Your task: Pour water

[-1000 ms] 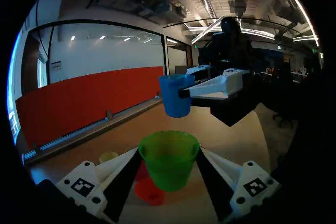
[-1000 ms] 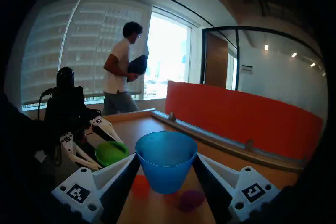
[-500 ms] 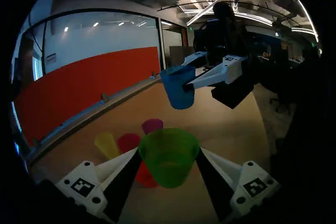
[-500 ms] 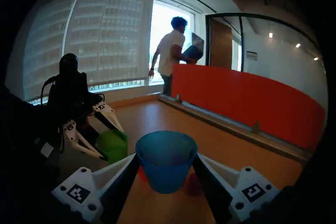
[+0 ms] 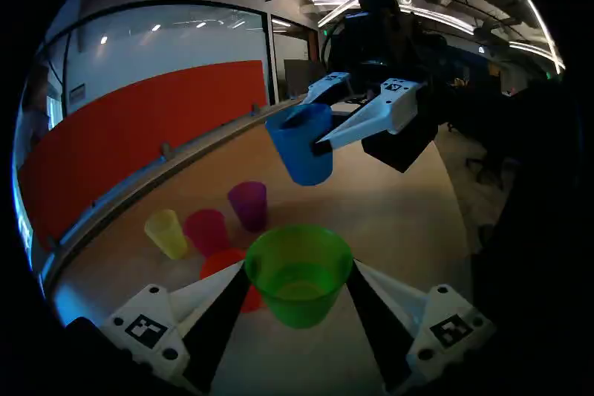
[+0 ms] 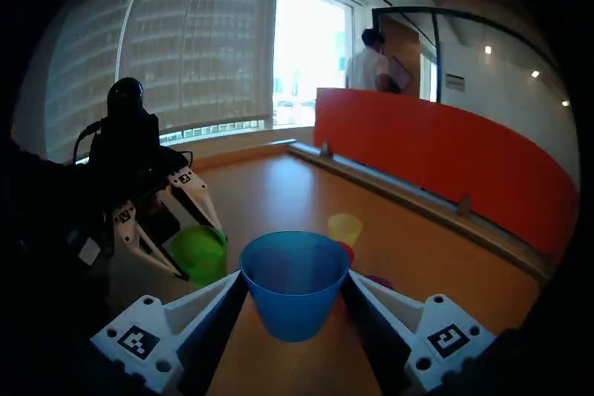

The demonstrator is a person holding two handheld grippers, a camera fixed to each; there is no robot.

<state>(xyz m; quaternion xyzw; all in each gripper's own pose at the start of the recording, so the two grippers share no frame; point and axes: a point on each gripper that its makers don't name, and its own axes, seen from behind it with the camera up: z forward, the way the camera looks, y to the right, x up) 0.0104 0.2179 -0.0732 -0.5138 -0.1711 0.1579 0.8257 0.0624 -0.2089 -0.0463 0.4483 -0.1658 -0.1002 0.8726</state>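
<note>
My left gripper [image 5: 297, 268] is clamped on the green cup [image 5: 298, 298], one finger pressing each side. The cup is upright with its mouth open toward me. My right gripper [image 6: 295, 277] squeezes the blue cup [image 6: 295, 310] the same way. Both cups hang in the air over the tabletop [image 5: 393, 210], and neither touches it.

In the left gripper view, the blue cup sits above and beyond the green one, well apart from it. Its axis leans so the rim tips toward the divider [image 5: 141, 125] along the tabletop's far edge, not down at the green mouth. From the right gripper view the green cup lies lower and off to the left. I judge the blue rim must first come over the green mouth, then roll toward it. The right hand is the one placed to make that move.

I cannot tell whether either cup holds water. The green cup's base shows a paler patch, which may be water or only light.

A yellow cup [image 5: 166, 232], pink cup [image 5: 206, 231], purple cup [image 5: 249, 204] and red cup [image 5: 221, 264] stand clustered toward the divider edge. The red one is half hidden behind my left finger.
</note>
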